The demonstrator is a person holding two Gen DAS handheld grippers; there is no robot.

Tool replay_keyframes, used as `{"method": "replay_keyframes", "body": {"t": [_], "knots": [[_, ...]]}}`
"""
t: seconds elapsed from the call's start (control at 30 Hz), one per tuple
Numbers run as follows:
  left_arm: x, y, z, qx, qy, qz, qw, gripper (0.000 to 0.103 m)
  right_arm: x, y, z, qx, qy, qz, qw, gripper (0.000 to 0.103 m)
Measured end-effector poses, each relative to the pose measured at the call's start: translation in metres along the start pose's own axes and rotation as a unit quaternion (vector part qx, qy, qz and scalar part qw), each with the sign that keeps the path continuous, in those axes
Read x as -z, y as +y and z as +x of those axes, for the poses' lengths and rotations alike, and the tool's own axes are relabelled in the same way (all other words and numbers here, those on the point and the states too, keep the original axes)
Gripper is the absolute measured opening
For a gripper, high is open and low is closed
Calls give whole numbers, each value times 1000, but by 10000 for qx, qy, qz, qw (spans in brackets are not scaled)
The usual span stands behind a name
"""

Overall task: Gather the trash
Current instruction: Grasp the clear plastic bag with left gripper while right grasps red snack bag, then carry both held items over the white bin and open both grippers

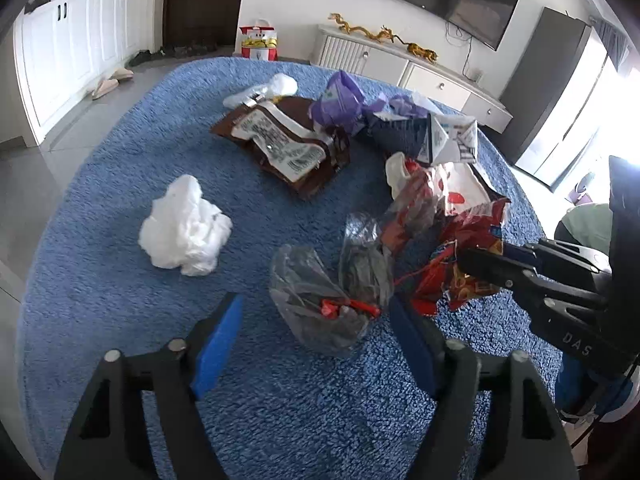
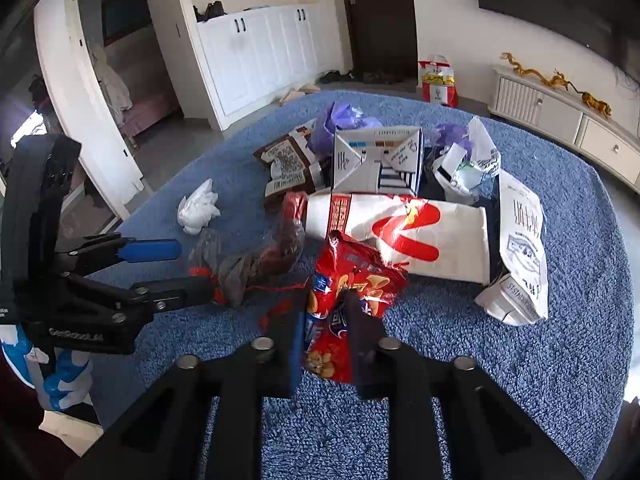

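A: Trash: scattered over the round blue shag-covered table [image 1: 120, 360], mostly the far and right half. Right gripper [image 2: 324, 332] has its jaws pinched on the red crinkled chip bag [image 2: 352, 280], which lies on the near-right part of the top, touching the white bag with red chevrons [image 2: 400, 228].

B: Left side?

A: Left gripper [image 1: 316, 328] has its jaws apart, straddling the clear crumpled plastic bag with a red tie [image 1: 320, 300] near the near edge. Blue pads aren't pressing on it yet, as far as I can tell.

B: So how to finish the grab?

A: My read: lower the left until the pads flank the bunched middle, not the loose film, then close. Thin plastic slips. Keep tips off the shag pile.

B: Risk?

A: The clear bag runs right up to the chip bag; red string [image 2: 276, 288] between them. Lift the right straight up, slowly, or one drags the other.

B: Rest?

A: White crumpled tissue wad [image 1: 184, 228] sits alone toward the left edge. Brown foil wrapper [image 1: 280, 148], purple plastic bag [image 1: 340, 100] and folded white carton [image 1: 452, 136] toward the far edge, untouched.
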State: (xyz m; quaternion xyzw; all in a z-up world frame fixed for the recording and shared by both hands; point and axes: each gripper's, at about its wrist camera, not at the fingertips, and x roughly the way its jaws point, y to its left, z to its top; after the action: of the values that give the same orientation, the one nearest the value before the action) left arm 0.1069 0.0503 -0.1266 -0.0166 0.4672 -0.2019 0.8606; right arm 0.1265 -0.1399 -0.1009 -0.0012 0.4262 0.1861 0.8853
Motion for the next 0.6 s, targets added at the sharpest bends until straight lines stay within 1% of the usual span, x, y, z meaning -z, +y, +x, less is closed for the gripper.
{"method": "replay_keyframes", "body": {"t": [0.07,0.1,0.13,0.17,0.2,0.27,0.6], "knots": [[1,-3,5,54,86,36,9999,47,2,-1,-2,-13,-4,-6,10000,9],[2,-4,7,89,129,41,9999,42,2,-1,-4,-18,-14,-5,10000,9],[3,-5,8,121,159,40,9998,32,3,-1,-7,-25,-29,1,10000,8],[4,-7,8,140,172,47,9997,25,4,-1,-9,-33,-51,3,10000,7],[5,-8,7,143,155,59,9998,24,5,-1,-13,-35,-80,-4,10000,7],[7,-11,1,132,89,62,9999,19,7,-1,-18,-29,-137,-17,9999,6],[18,-23,-49,-58,-389,31,9992,15,25,-5,-64,44,-582,64,9983,5]]}}
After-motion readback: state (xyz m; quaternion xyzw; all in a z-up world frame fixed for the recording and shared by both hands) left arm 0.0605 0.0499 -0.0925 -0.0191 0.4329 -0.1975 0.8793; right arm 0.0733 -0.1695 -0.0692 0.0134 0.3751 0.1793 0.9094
